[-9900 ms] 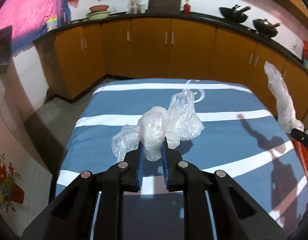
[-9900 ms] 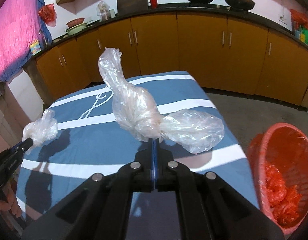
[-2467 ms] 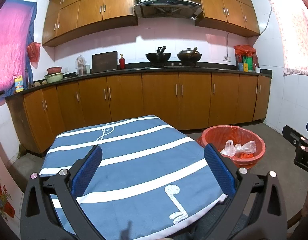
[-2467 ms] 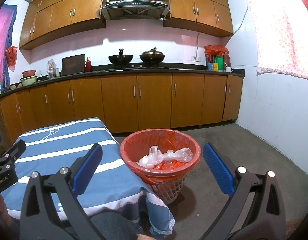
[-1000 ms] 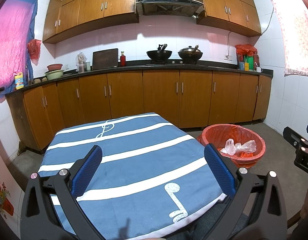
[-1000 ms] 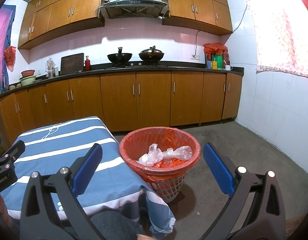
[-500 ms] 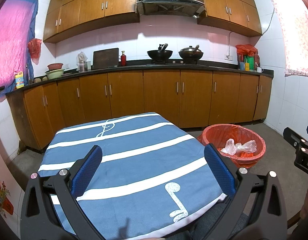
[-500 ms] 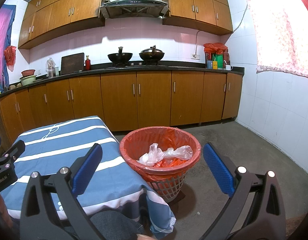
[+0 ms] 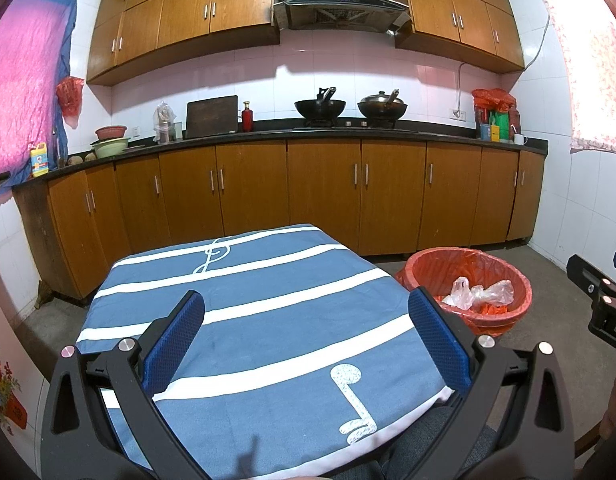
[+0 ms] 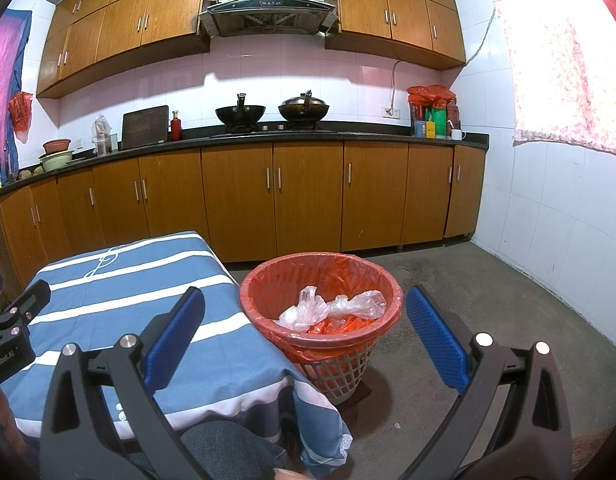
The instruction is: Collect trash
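Nothing has shifted in the last half second — the left gripper (image 9: 306, 336) and right gripper (image 10: 304, 332) both gape wide, empty. Two crumpled clear bags (image 10: 331, 307) lie in the red-lined bin (image 10: 321, 276), just beside the table (image 9: 268, 320) corner — bare cloth, open floor beyond.

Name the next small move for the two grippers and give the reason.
Probably none beyond resting: both the left gripper and right gripper are open and empty, the blue striped tablecloth shows no trash, and the clear plastic bags lie in the red-lined basket.
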